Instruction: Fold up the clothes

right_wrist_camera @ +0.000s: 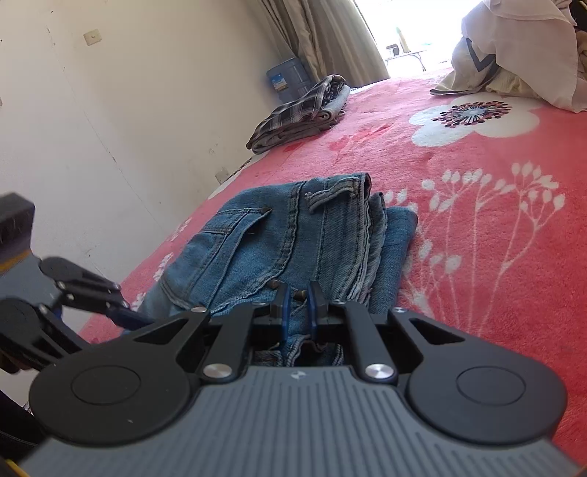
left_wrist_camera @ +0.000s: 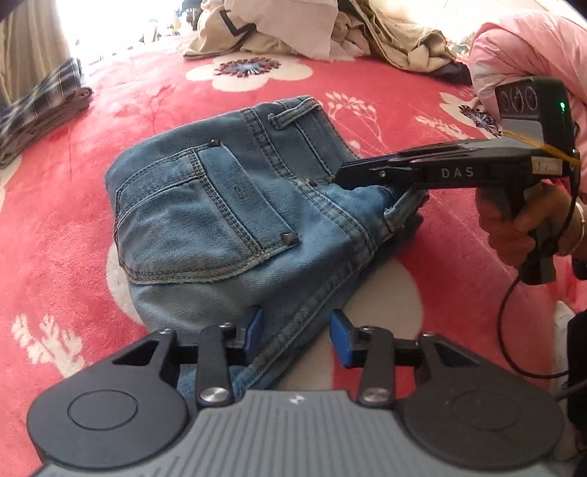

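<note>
Across the middle of both views lie the jeans (left_wrist_camera: 234, 205), folded into a thick bundle on a red blanket (left_wrist_camera: 55, 227) with white flowers, back pocket up. From the left wrist view, the left gripper (left_wrist_camera: 295, 335) sits at the bottom of the frame with its blue pads spread apart, straddling the near edge of the denim; whether the pads touch the cloth is hard to say, as the housing covers what lies beneath. The right gripper (left_wrist_camera: 335, 179) reaches in from the right, held by a hand (left_wrist_camera: 513, 227), its tip over the waistband. In its own view the right gripper (right_wrist_camera: 297, 304) has its pads drawn near together with a narrow gap, denim showing between and below them; I cannot tell if they pinch it. At upper left, a plaid stack (right_wrist_camera: 301, 110) rests by the blanket's edge. At the top, a pale clothes heap (left_wrist_camera: 312, 29) is cut off by the frame.
</note>
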